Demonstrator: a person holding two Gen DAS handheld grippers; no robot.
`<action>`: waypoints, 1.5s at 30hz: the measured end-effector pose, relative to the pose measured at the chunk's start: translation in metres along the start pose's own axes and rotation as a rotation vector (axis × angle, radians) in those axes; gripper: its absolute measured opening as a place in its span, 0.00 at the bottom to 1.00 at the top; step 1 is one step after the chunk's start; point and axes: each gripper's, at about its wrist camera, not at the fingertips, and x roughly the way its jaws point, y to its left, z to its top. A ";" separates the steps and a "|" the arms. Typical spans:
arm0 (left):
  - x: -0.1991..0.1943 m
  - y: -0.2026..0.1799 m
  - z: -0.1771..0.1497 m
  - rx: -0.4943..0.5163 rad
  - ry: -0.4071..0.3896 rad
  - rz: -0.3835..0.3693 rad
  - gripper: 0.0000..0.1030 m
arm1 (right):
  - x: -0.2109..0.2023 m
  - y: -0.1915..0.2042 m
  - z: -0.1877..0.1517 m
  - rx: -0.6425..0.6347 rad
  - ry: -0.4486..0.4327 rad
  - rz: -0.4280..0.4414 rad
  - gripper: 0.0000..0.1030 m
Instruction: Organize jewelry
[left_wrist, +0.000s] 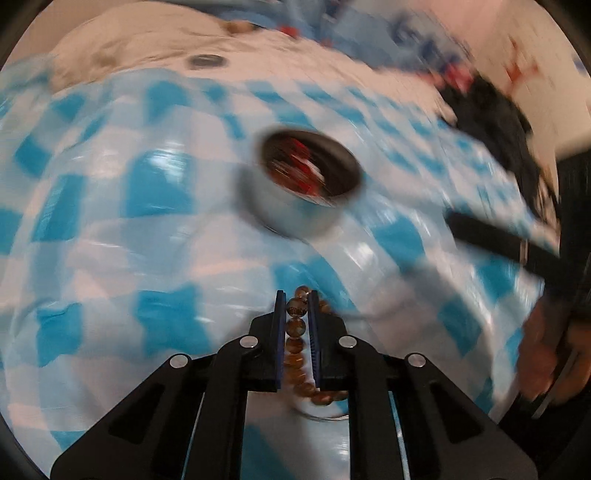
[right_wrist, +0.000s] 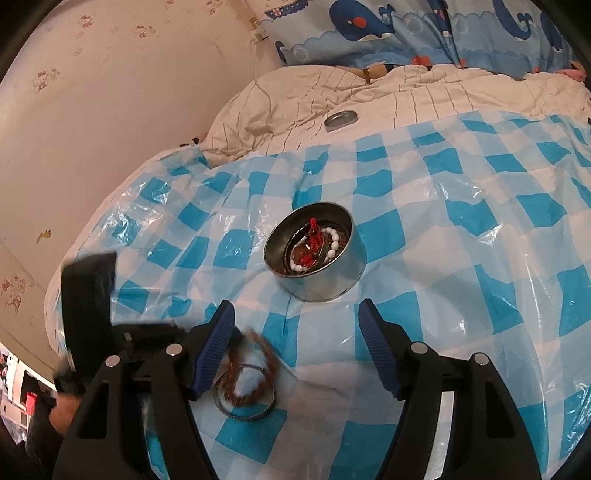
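While the left gripper (left_wrist: 297, 301) pinches the brown bead bracelet (left_wrist: 296, 325) at lower centre | carry over the tin (left_wrist: 303, 184) mid-frame, release inside | right gripper (right_wrist: 297, 347) open, empty.

Shiny metal tin (right_wrist: 325, 273), glossy crinkly plastic sheet (right_wrist: 461, 258), matt cloth quilt (right_wrist: 369, 96), glossy amber beads (left_wrist: 296, 325), metal bangle (right_wrist: 245, 406).

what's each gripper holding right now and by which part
The left gripper is shut on the brown bead bracelet, pinching one stretch of its beaded loop. The right gripper is open, holding nothing.
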 end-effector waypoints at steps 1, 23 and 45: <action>-0.004 0.009 0.002 -0.032 -0.017 0.010 0.10 | 0.003 0.002 -0.001 -0.010 0.016 0.004 0.65; 0.023 0.032 -0.012 -0.085 0.074 0.125 0.31 | 0.072 0.075 -0.072 -0.400 0.335 0.032 0.32; 0.025 0.007 -0.011 -0.005 0.103 0.091 0.14 | 0.023 0.026 -0.024 -0.357 0.189 -0.159 0.68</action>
